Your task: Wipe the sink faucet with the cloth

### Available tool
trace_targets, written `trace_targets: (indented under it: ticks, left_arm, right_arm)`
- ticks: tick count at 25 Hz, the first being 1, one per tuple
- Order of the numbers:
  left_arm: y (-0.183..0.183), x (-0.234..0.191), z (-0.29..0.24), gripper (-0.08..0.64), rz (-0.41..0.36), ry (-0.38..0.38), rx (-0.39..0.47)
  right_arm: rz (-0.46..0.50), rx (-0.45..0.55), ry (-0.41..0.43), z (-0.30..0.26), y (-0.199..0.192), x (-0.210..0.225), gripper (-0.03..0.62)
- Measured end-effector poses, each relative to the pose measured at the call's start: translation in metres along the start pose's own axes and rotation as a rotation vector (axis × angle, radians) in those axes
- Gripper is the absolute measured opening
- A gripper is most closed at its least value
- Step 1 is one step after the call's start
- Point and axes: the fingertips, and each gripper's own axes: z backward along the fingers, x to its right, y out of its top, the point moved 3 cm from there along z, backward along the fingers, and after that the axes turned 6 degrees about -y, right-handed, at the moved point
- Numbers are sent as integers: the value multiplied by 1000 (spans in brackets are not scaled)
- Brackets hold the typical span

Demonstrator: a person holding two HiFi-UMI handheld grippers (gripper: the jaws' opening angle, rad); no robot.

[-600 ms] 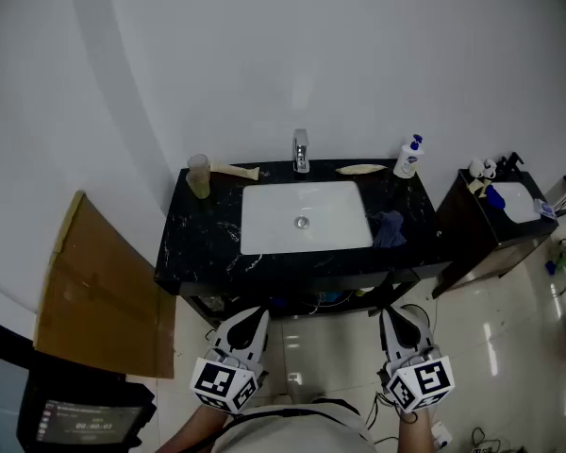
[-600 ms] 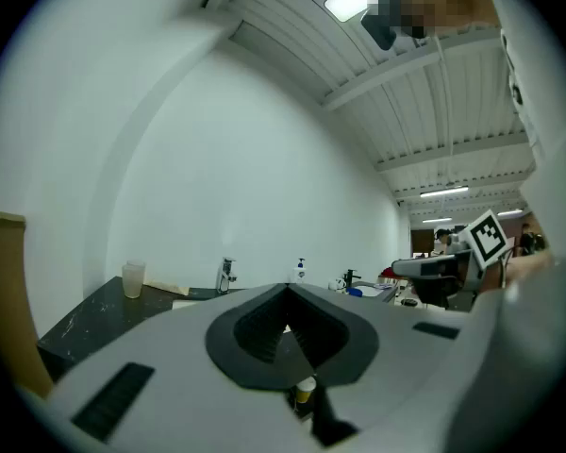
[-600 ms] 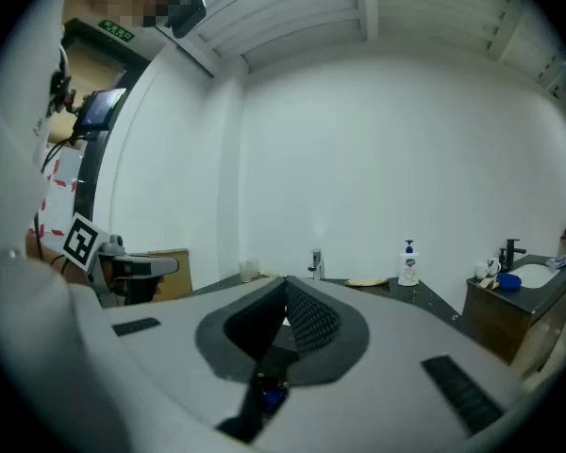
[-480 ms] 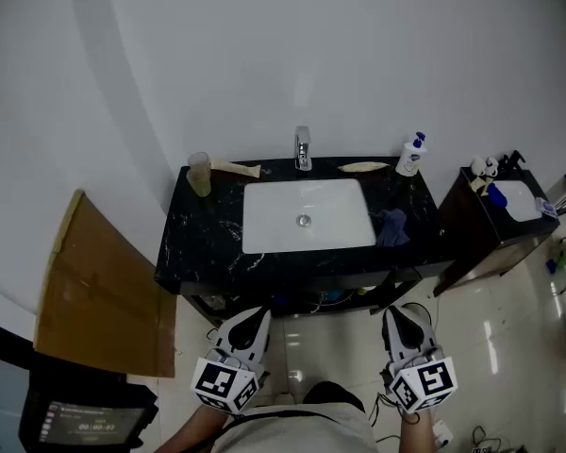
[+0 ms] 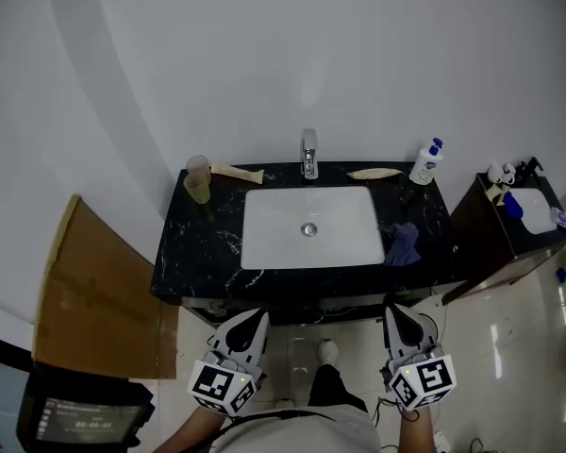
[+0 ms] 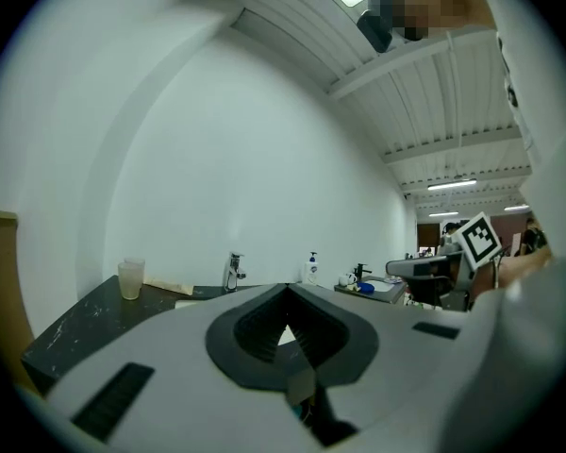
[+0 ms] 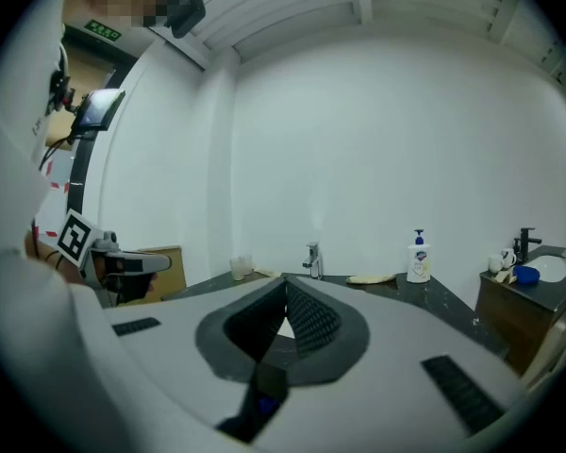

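Fingers (image 6: 257, 333) of left gripper (image 5: 254, 317) pressed together, nothing between; right gripper (image 5: 396, 311) likewise closed, empty. Both held low in front of black bench (image 5: 198, 248), apart from it. Counted on bench: one white sink (image 5: 264, 243), one faucet (image 5: 308, 153) behind sink, one blue cloth (image 5: 403, 243) crumpled just right of sink, one cup (image 5: 198, 178), one soap bottle (image 5: 427, 162). Only head view shows cloth; both gripper views show faucet, cup, bottle

Head view: set high in front of the bench (image 5: 200, 245), well back, facing steeply down over its whole top. The cameras on the left tool (image 5: 249, 317) and right tool (image 5: 397, 311) sit low, facing about level across the bench toward the wall. All three views share the faucet (image 5: 308, 153) and soap bottle (image 5: 427, 162).
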Motion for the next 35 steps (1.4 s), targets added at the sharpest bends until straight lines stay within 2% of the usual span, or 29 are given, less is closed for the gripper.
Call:
trace_targets:
  ticks: [6,11,14,15,21,22,25,29,35]
  left_arm:
    - [11,-22,-81,-2,13,37,7]
    - [23,-39,-141,-2,16,76,7]
    - [31,-47,-170,-3,21,108,-6]
    - [33,-50,-179,-2,22,118,-11]
    - [39,-61,-219,-3,34,160,-20]
    - [38,-62,-223,-2,35,165,-20]
    - [35,-66,-234,-2,45,170,-33]
    - [42,-74,-243,-2,61,172,-62]
    - [34,-76,-241,-3,37,130,-41]
  right_arm:
    - [49,-58,16,-82,-6,73,5]
    - [152,-203,-4,-139,-37,140,5]
    - [204,-296,12,-169,-61,170,6]
    - [198,-323,20,-178,-69,178,24]
    - [143,-496,22,-205,-108,221,268]
    - [144,-517,25,-209,-112,225,292]
    - [153,-576,40,-214,-121,231,319]
    - [142,-650,57,-218,-130,229,321]
    - [138,-703,17,-218,-154,232,319]
